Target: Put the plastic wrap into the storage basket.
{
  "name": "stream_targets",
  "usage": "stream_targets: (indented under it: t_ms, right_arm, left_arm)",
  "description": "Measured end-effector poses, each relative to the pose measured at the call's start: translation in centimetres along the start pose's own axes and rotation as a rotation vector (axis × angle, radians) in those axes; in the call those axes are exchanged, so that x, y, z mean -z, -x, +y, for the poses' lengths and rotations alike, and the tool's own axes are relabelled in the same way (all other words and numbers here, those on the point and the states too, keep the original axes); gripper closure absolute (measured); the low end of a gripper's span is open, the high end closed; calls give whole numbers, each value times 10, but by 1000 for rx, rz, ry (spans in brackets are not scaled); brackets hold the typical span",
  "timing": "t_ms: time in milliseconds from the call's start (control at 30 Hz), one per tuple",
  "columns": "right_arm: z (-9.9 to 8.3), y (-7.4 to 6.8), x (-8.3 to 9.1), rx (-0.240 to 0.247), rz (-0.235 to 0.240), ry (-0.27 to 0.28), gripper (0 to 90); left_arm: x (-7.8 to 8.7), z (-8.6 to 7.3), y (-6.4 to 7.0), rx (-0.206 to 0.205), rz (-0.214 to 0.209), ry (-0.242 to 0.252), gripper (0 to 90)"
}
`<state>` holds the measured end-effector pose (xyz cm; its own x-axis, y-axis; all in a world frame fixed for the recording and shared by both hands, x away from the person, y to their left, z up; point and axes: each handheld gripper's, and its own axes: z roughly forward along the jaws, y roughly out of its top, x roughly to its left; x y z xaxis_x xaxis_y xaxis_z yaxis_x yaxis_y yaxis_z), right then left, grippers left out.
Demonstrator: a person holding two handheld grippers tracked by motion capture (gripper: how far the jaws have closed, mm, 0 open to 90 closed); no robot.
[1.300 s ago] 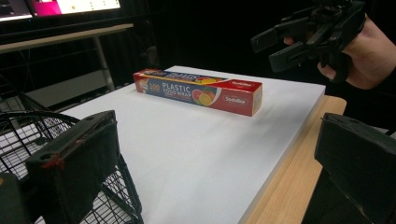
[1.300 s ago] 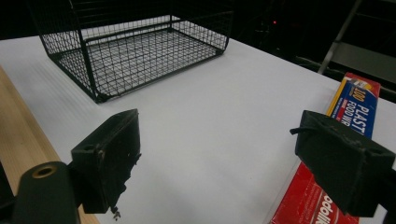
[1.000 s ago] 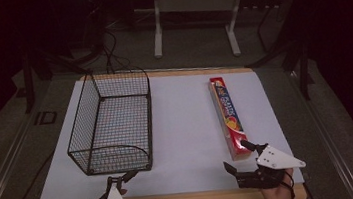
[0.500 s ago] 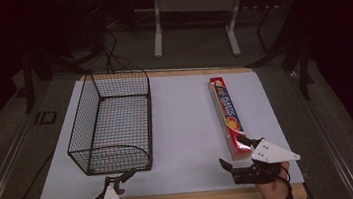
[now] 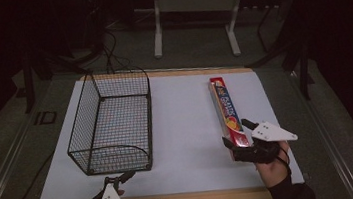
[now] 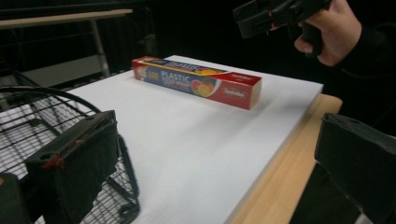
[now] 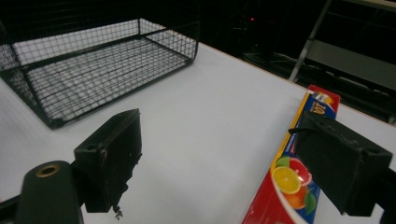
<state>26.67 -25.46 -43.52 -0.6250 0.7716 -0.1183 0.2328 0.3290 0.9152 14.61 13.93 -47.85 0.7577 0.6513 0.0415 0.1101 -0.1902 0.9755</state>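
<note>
in the high view the right gripper (image 5: 239,140) is now at the near end of the box (image 5: 227,110), which lies on the white mat (image 5: 187,123) at the right side, well apart from the wire basket (image 5: 112,124) at the left. one second ago this gripper was lower, near the table edge and just beside the box end; it has moved forward, so i judge that the reach for the box is almost finished and the closing comes next. the left gripper (image 5: 125,196) waits at the near edge, in front of the basket, almost as before. in the left gripper view its jaws stand wide apart with nothing between them, the box (image 6: 198,81) lies far ahead, and the other hand (image 6: 327,32) hovers above its end. in the right gripper view the jaws are wide, the right jaw is over the box (image 7: 292,186) and the left jaw over bare mat; the box is not yet gripped.
</note>
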Motion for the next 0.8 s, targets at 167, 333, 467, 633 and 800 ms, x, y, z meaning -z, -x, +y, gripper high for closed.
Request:
stream_targets:
  t_ms: [167, 333, 467, 633, 800]
  right_arm:
    - [8, 10, -9, -4, -24, -17, 151]
    - [18, 22, -23, -21, -64, -45, 151]
    - [22, 30, -31, -30, -76, -59, 151]
    - [25, 41, -51, -57, -90, -111, 151]
    - [27, 50, -67, -76, -103, -163, 149]
  left_arm:
    - [-1, -2, 1, -34, 8, -2, 6]
    - [0, -2, 2, -39, 13, 0, 6]
    - [-1, -1, 4, -50, 10, -1, 6]
    - [-1, -1, 4, -57, 10, -3, 6]
    - [0, -1, 6, -52, 7, 0, 6]
